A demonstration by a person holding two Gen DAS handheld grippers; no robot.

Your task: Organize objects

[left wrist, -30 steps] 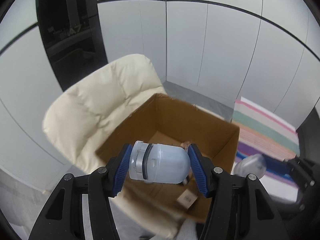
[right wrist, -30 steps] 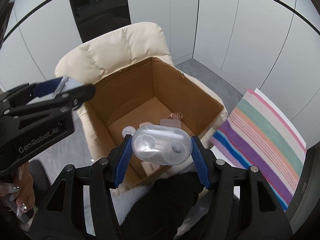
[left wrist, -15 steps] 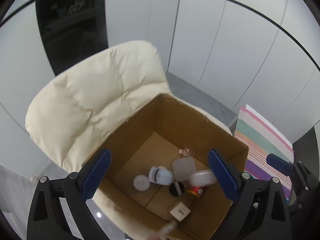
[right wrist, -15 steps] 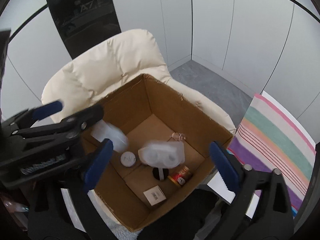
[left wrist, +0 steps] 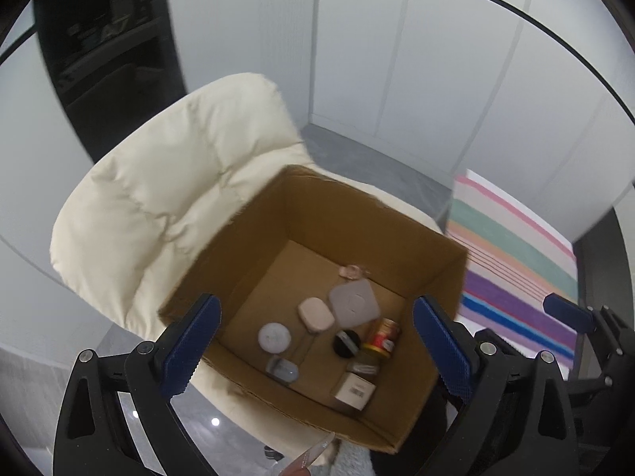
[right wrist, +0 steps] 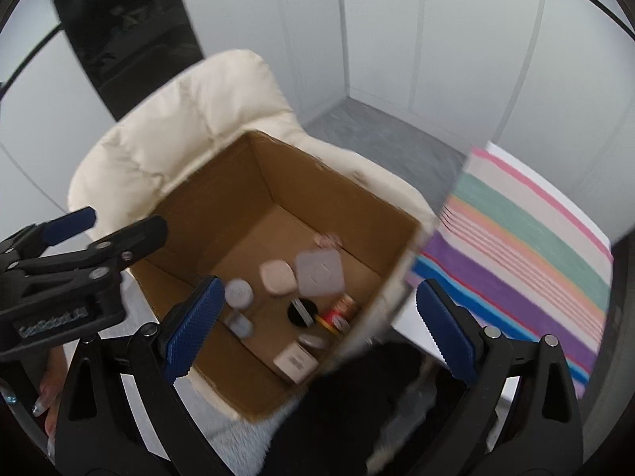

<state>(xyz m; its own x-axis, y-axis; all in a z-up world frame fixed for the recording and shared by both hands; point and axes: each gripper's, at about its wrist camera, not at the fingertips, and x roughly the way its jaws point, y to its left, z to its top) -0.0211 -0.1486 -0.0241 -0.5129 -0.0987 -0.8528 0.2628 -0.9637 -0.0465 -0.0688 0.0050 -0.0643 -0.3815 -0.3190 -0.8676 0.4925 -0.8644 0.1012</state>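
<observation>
An open cardboard box (left wrist: pixel 254 238) (right wrist: pixel 222 214) sits on a cream padded chair. Inside lie several small items: a grey square pad (left wrist: pixel 354 302) (right wrist: pixel 320 272), a beige case (left wrist: pixel 316 314) (right wrist: pixel 278 276), a round white lid (left wrist: pixel 274 337), a small grey-blue bottle (left wrist: pixel 282 369) (right wrist: pixel 238 324), a black disc (left wrist: pixel 347 343), a red can (left wrist: pixel 383 336) (right wrist: pixel 338 314), a clear case (left wrist: pixel 363 367) and a small white box (left wrist: pixel 354 390) (right wrist: pixel 296 359). My left gripper (left wrist: pixel 315 349) is open and empty above the box's near side. My right gripper (right wrist: pixel 317 329) is open and empty above the box.
The cream chair (left wrist: pixel 166 198) (right wrist: pixel 190 131) holds the box. A striped cloth (left wrist: pixel 516 261) (right wrist: pixel 524 246) lies to the right. White wall panels and a dark cabinet (left wrist: pixel 103 59) stand behind. The left gripper's body (right wrist: pixel 63 277) shows at the left of the right wrist view.
Both grippers opened and dropped their loads into the box: the left its grey-blue bottle, the right its clear case. Both items now lie on the box floor.
</observation>
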